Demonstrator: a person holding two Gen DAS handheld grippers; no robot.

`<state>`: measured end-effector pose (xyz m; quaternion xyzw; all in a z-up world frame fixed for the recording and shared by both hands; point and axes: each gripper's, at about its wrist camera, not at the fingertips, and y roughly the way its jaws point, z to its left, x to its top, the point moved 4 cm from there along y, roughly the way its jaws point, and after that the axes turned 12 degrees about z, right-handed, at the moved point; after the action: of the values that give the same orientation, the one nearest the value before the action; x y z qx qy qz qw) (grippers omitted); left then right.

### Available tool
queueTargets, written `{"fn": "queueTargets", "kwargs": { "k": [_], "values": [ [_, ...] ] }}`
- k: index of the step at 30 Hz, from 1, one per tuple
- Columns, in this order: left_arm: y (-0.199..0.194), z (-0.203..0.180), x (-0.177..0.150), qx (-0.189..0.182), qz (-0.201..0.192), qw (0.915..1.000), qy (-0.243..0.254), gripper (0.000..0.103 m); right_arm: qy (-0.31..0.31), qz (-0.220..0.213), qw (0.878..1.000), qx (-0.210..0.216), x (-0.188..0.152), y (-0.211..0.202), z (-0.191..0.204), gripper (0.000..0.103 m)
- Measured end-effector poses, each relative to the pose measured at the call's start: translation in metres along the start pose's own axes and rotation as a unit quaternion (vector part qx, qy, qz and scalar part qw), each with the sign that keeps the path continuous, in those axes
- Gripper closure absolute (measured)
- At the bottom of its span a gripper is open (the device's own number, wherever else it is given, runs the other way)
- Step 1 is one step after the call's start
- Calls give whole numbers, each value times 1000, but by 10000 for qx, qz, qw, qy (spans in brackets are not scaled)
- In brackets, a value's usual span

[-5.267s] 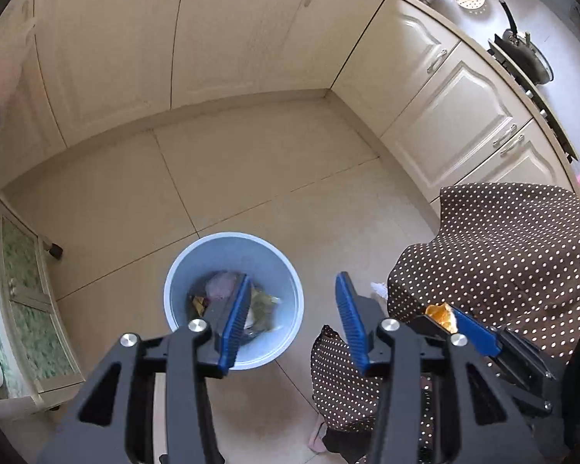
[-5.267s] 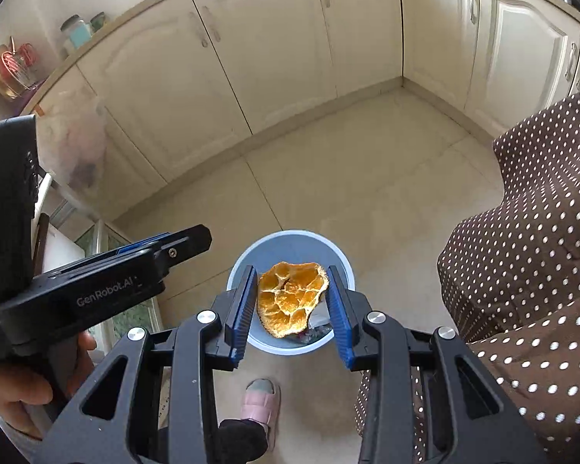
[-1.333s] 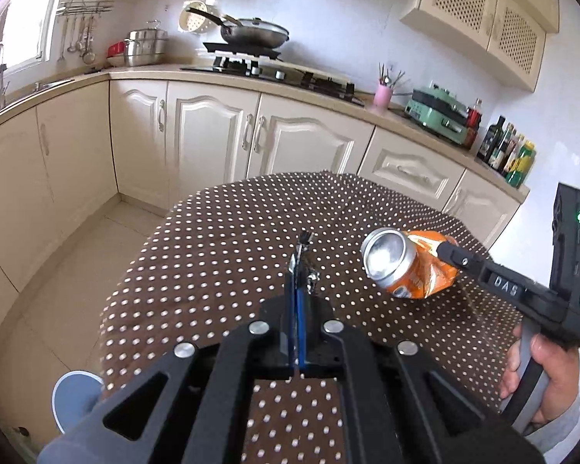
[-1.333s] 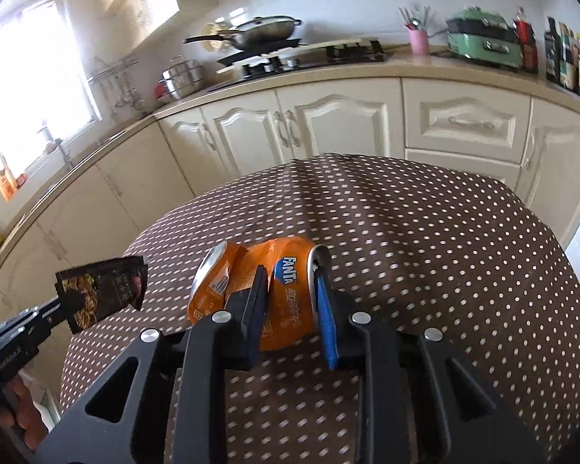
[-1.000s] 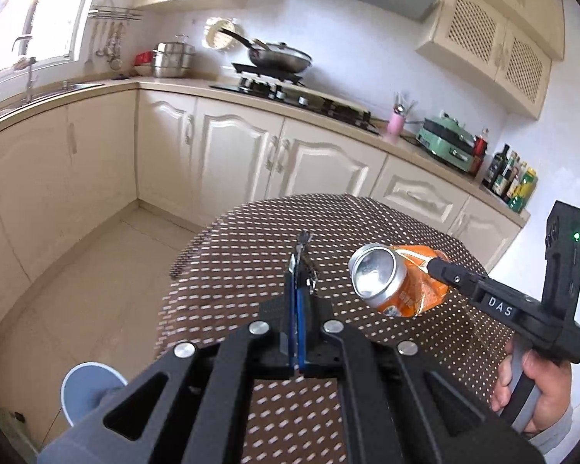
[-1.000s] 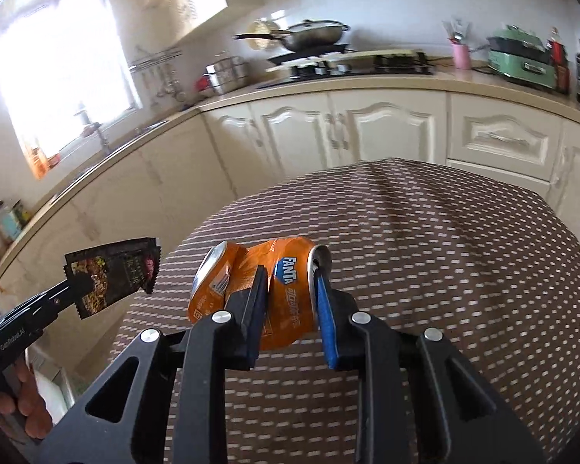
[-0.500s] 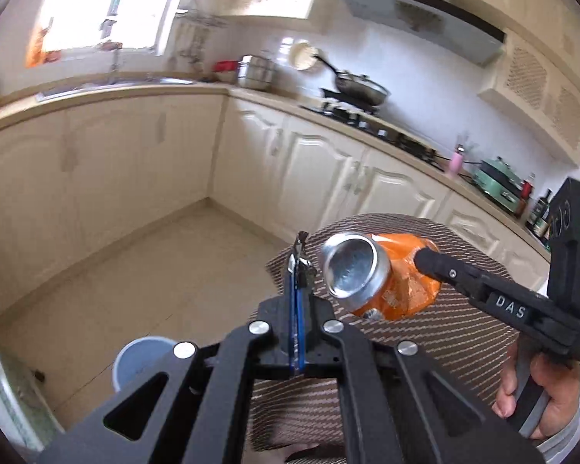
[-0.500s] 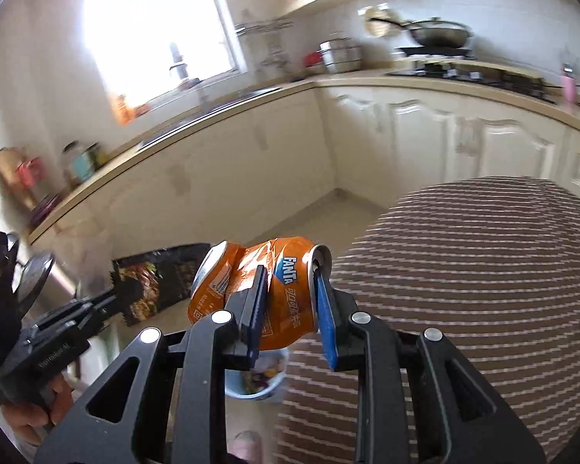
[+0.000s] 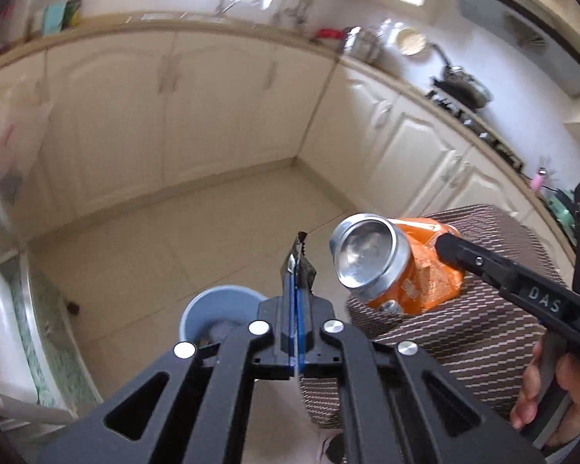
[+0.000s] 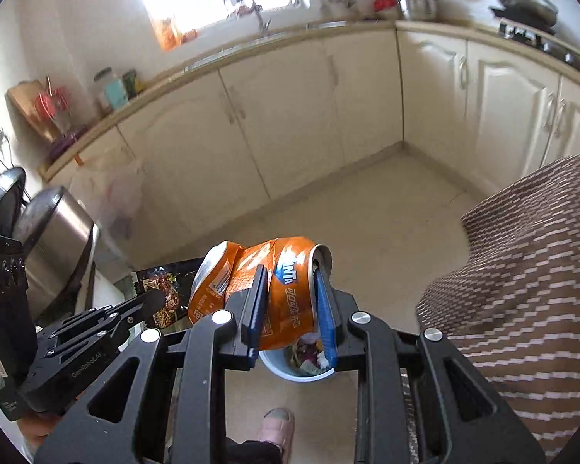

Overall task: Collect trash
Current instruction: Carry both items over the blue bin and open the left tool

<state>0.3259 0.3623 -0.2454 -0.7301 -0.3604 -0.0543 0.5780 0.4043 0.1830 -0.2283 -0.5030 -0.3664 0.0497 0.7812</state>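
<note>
My right gripper (image 10: 292, 282) is shut on a crushed orange soda can (image 10: 286, 290), held sideways in the air; the same can (image 9: 386, 263) shows in the left wrist view with its silver end facing the camera. My left gripper (image 9: 297, 255) is shut on a thin dark snack wrapper (image 9: 301, 249), seen edge-on there and flat-on as a wrapper (image 10: 162, 290) in the right wrist view. A light-blue trash bin (image 9: 216, 309) stands on the tiled floor just below both grippers; this bin (image 10: 297, 363) holds mixed scraps under the can.
The table with the brown dotted cloth (image 10: 522, 309) lies to the right. Cream cabinets (image 10: 290, 116) line the far walls. A steel lidded pot (image 10: 54, 232) sits at left. A person's pink slipper (image 10: 276, 425) is on the floor by the bin.
Both grippers swung left, away from the table, and tipped down toward the floor. The bin now sits right under them. Can and wrapper stay gripped.
</note>
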Motion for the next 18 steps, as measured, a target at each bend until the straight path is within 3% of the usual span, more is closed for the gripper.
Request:
{"fn": "queueTargets", "kwargs": {
  "k": [8, 15, 18],
  "values": [
    [83, 48, -9, 234, 688, 9969, -291, 102, -21, 458, 9985, -287, -2, 82, -5, 80],
    [166, 73, -10, 218, 1328, 9893, -562, 102, 209, 646, 9967, -445, -4, 122, -29, 80],
    [188, 68, -8, 92, 1429, 9879, -591, 102, 355, 707, 9959, -444, -5, 132, -39, 80]
  ]
}}
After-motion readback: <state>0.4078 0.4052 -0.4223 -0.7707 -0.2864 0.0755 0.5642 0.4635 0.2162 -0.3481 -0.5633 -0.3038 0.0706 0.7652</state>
